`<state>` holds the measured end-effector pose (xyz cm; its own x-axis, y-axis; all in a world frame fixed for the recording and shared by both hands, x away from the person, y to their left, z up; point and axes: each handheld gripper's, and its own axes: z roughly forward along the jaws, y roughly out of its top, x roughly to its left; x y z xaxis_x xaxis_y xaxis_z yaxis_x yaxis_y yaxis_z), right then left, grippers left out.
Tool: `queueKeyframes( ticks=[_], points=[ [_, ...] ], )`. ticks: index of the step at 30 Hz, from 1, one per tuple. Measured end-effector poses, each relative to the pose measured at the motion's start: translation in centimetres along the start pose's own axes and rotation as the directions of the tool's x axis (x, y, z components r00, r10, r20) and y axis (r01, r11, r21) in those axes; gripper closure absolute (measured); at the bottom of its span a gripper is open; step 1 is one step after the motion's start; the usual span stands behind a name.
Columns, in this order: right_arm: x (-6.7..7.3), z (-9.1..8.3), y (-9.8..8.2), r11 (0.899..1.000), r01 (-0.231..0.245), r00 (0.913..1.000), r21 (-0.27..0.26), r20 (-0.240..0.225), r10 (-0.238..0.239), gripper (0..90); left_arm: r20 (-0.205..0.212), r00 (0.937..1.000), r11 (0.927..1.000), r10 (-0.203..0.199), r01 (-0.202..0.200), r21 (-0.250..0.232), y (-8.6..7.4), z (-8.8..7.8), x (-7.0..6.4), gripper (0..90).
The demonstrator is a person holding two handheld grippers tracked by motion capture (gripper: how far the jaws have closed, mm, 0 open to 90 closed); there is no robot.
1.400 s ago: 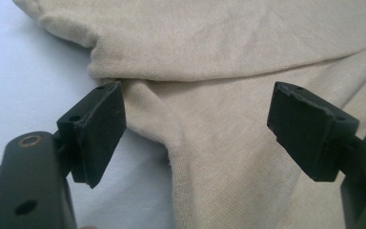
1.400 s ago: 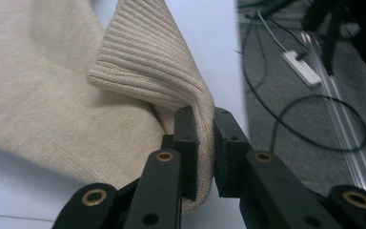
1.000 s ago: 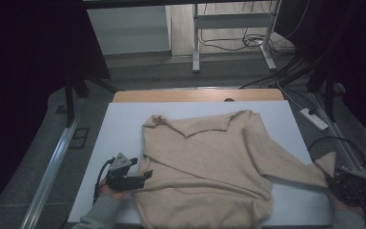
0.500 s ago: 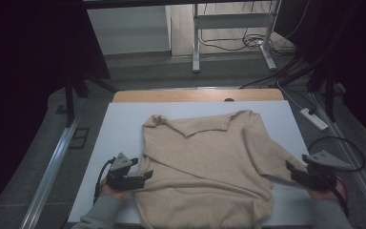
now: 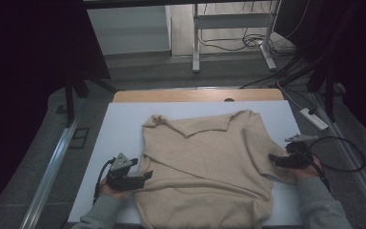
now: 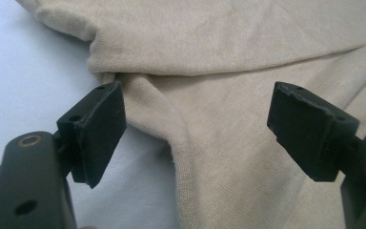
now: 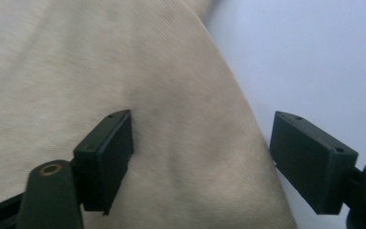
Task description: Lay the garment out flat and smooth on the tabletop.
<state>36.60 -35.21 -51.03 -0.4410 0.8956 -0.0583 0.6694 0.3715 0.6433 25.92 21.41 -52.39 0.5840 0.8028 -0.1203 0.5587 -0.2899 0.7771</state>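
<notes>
A soft beige sweater (image 5: 205, 167) lies flat in the middle of the white table top (image 5: 119, 119) in the high view; its collar points to the top of the frame and one sleeve is folded across the body.

The left gripper (image 5: 140, 177) is at the lower left of the high view, right at the left edge of the sweater; its jaws are spread wide and pinch nothing. In the left gripper view (image 6: 198, 131) the two black pads stand far apart, and the edge of the sweater (image 6: 228, 95) — where the folded sleeve meets the body — sits between them with the white table top (image 6: 24, 71) at the left.

The right gripper (image 5: 274, 161) is at the right of the high view, at the right edge of the sweater; its jaws have just been opening and now stand wide apart. In the right gripper view (image 7: 202, 157) the sweater's edge (image 7: 124, 71) lies between the pads, but they do not press on it; the white top (image 7: 314, 57) fills the upper right.
</notes>
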Motion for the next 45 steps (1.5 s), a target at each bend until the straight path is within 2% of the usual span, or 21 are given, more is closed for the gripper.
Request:
queueKeyframes(
  ticks=[2,6,9,10,11,12,14,17,20,23,26,28,30,31,33,34,35,37,38,42,45],
  points=[
    [-0.6,0.2,-0.2,0.999,-0.033,0.9987,0.01,-0.038,0.034,25.0,0.001,1.0,1.0,0.003,-0.003,0.001,0.0,0.0,0.0,20.7],
    [-0.8,-0.1,-0.3,0.999,-0.034,0.9993,0.009,-0.017,0.034,40.6,0.004,1.0,1.0,0.004,-0.004,0.004,0.0,0.1,-0.1,20.7],
    [-0.6,-0.5,-0.3,0.999,-0.032,0.9986,0.015,-0.041,0.033,67.8,0.004,1.0,1.0,0.006,-0.006,0.001,0.0,0.0,-0.1,20.7],
    [-0.5,-0.6,-0.3,0.999,-0.029,0.9983,0.02,-0.049,0.03,74.8,0.005,1.0,1.0,0.006,-0.006,0.0,0.0,0.0,-0.1,20.7],
    [-0.2,-0.7,-0.2,1.0,-0.016,0.9986,0.025,-0.051,0.017,77.9,0.006,1.0,1.0,0.006,-0.006,0.0,0.0,0.0,-0.1,20.7],
    [0.0,-0.8,-0.2,1.0,0.005,0.9992,0.029,-0.04,-0.003,79.0,0.006,1.0,1.0,0.006,-0.006,0.0,0.0,0.0,-0.1,20.7],
    [0.1,-1.0,-0.2,1.0,0.015,0.9998,0.022,-0.014,-0.015,79.7,0.007,1.0,1.0,0.006,-0.006,-0.001,0.0,0.0,-0.1,20.7],
    [-0.2,-1.8,-0.5,1.0,-0.005,0.9998,-0.014,0.021,0.005,80.1,0.008,1.0,1.0,0.005,-0.005,-0.003,0.0,0.0,-0.1,20.7],
    [-1.1,-3.3,-0.8,0.997,-0.036,0.9936,-0.072,0.105,0.044,80.7,0.009,0.9999,1.0,0.004,-0.004,-0.001,0.0,0.0,0.0,20.7],
    [-2.5,-4.8,-1.6,0.991,-0.072,0.9807,-0.112,0.173,0.091,81.0,0.009,0.9999,1.0,0.005,-0.005,-0.003,0.0,0.0,-0.1,20.7],
    [-4.3,-5.9,-2.8,0.988,-0.103,0.9575,-0.117,0.257,0.13,81.0,0.01,0.9999,1.0,0.006,-0.006,-0.004,0.0,0.0,-0.1,20.7],
    [-5.7,-6.5,-3.9,0.984,-0.143,0.9332,-0.105,0.317,0.169,80.9,0.009,0.9999,1.0,0.006,-0.006,-0.004,0.0,0.0,-0.1,20.7],
    [-7.2,-7.0,-5.2,0.976,-0.199,0.9024,-0.084,0.373,0.216,80.5,0.009,0.9999,1.0,0.005,-0.005,-0.001,0.0,0.0,-0.1,20.7],
    [-7.9,-7.2,-5.9,0.971,-0.226,0.8924,-0.079,0.383,0.239,79.7,0.008,1.0,1.0,0.005,-0.005,-0.001,0.0,0.0,-0.1,20.7],
    [-8.8,-7.4,-7.0,0.959,-0.272,0.8911,-0.074,0.357,0.28,77.6,0.008,1.0,1.0,0.005,-0.005,-0.001,0.1,0.0,-0.1,20.7],
    [-8.9,-7.5,-7.3,0.957,-0.279,0.8906,-0.073,0.353,0.287,75.2,0.009,0.9999,1.0,0.005,-0.005,-0.001,0.1,0.0,-0.1,20.7],
    [-8.8,-7.5,-7.3,0.96,-0.272,0.8955,-0.073,0.346,0.28,70.1,0.01,0.9999,1.0,0.006,-0.006,0.0,0.1,0.1,-0.1,20.7],
    [-8.2,-7.5,-6.8,0.967,-0.24,0.9112,-0.084,0.324,0.255,52.3,0.012,0.9999,1.0,0.008,-0.008,0.002,0.1,0.2,-0.1,20.7],
    [-7.7,-7.6,-6.4,0.968,-0.229,0.9197,-0.105,0.302,0.251,47.8,0.014,0.9999,1.0,0.008,-0.008,0.003,0.1,0.2,-0.1,20.7],
    [-5.6,-7.9,-4.5,0.975,-0.156,0.9484,-0.158,0.252,0.192,40.0,0.017,0.9998,0.9999,0.01,-0.01,0.003,0.1,0.2,-0.1,20.7],
    [-3.6,-8.0,-3.1,0.975,-0.113,0.9723,-0.191,0.181,0.148,38.8,0.017,0.9998,1.0,0.008,-0.008,0.0,0.1,0.1,-0.1,20.7]
  ],
)
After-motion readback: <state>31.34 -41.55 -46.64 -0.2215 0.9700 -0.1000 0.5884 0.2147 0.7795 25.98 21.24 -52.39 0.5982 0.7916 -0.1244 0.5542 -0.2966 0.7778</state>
